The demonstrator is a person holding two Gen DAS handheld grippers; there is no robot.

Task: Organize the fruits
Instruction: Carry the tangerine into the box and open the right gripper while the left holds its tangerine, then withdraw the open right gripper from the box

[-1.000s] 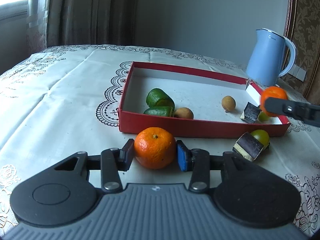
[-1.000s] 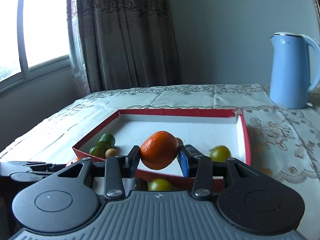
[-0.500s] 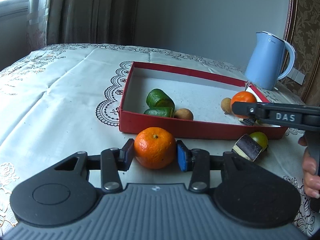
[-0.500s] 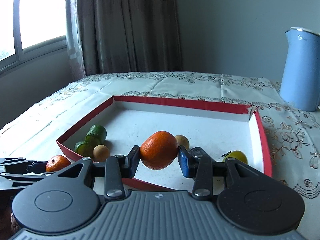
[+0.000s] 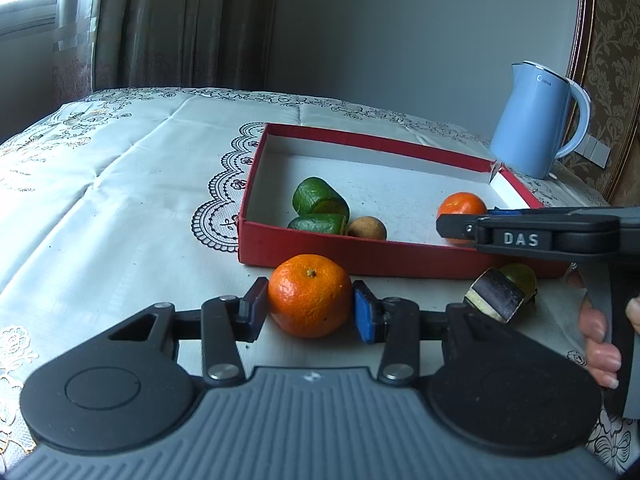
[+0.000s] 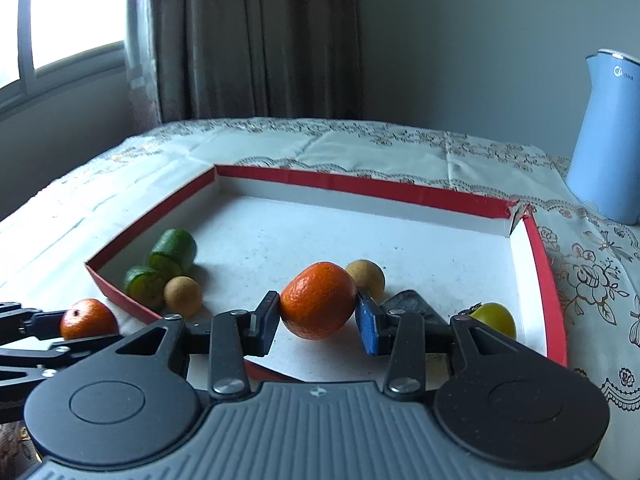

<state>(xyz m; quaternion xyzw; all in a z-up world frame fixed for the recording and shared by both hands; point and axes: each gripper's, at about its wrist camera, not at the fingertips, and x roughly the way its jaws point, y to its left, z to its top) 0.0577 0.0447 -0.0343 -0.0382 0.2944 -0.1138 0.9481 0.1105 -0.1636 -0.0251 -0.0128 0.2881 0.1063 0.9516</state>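
We held the left gripper [image 5: 310, 312] low over the tabletop [image 5: 120, 216], its fingers [image 5: 253, 314] pinching a tangerine [image 5: 309, 295] that sat on the lace cloth just outside the near wall of the red tray [image 5: 360, 254]. Our right gripper [image 6: 318, 322] pinched a second tangerine [image 6: 318, 306] above the tray's white floor. Inside the tray lay two green cut pieces [image 5: 320, 208], a small brown fruit [image 5: 367, 229], another brown fruit [image 6: 365, 276] and a yellow-green fruit [image 6: 494, 318]. A dark-skinned wedge [image 5: 496, 295] lay outside by a blue kettle [image 5: 536, 120].
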